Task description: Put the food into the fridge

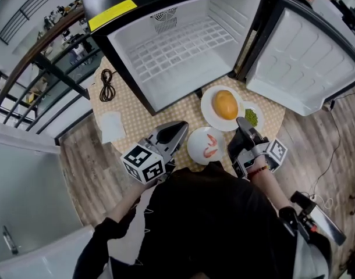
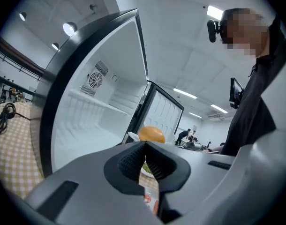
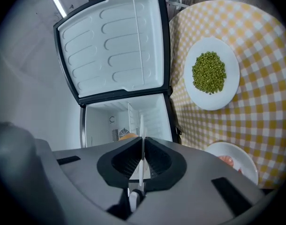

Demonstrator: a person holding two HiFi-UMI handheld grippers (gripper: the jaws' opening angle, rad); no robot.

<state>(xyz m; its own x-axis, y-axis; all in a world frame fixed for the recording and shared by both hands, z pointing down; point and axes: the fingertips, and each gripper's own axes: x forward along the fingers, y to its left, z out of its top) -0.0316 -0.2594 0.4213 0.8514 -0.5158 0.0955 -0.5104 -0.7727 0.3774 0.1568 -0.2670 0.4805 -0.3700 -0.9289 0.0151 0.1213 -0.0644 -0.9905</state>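
Three white plates sit on the checked round table [image 1: 137,118] in front of the open fridge [image 1: 177,45]. One carries a round orange food [image 1: 226,104], one green peas [image 1: 251,117], one shrimp [image 1: 208,146]. My right gripper [image 1: 242,122] is shut on the near rim of the orange food's plate [image 1: 211,114]. In the right gripper view that thin white rim [image 3: 141,125] stands edge-on between the jaws of the right gripper [image 3: 142,144], with the peas plate [image 3: 209,72] to the right. My left gripper [image 1: 180,127] hovers left of the shrimp plate, shut and empty [image 2: 144,146].
The fridge door [image 1: 305,57] stands swung open at the right, close to the table's edge. A coiled black cable [image 1: 106,85] and a white folded cloth [image 1: 112,125] lie on the table's left side. The person's dark torso hides the table's near edge.
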